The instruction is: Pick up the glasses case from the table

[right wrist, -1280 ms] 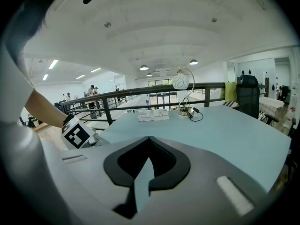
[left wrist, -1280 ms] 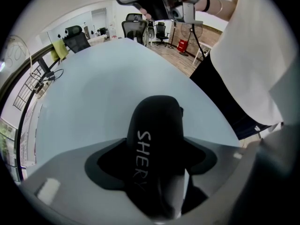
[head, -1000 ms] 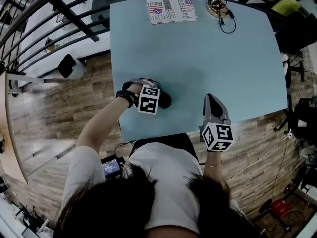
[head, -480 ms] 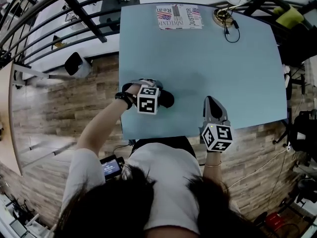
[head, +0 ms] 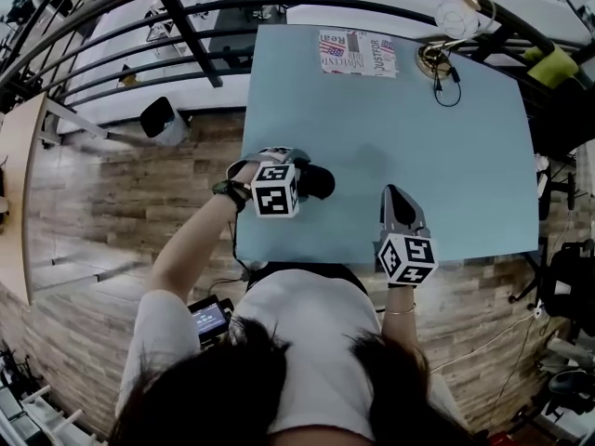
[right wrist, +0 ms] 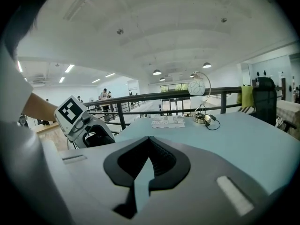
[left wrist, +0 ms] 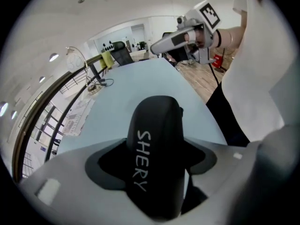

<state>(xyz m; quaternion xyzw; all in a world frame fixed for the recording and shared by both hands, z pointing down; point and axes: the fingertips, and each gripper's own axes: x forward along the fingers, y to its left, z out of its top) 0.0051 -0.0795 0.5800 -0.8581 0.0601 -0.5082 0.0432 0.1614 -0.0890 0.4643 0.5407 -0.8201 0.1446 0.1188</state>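
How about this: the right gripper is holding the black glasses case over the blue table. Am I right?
Not quite. It is the left gripper that holds the black glasses case, as the left gripper view shows. The right gripper is shut with nothing in it. The case is over the blue table, as you said.

Left forearm [head: 191, 247] bare, stretched forward from the shoulder, dark band at the wrist. Left gripper [head: 297, 177] tips steeply downward — jaws wide, pads clamped on the dark glasses case [left wrist: 157, 153], which lies lengthwise between them. Right gripper [head: 394, 197] near the body, pointing far and only slightly down — jaws together, nothing between.
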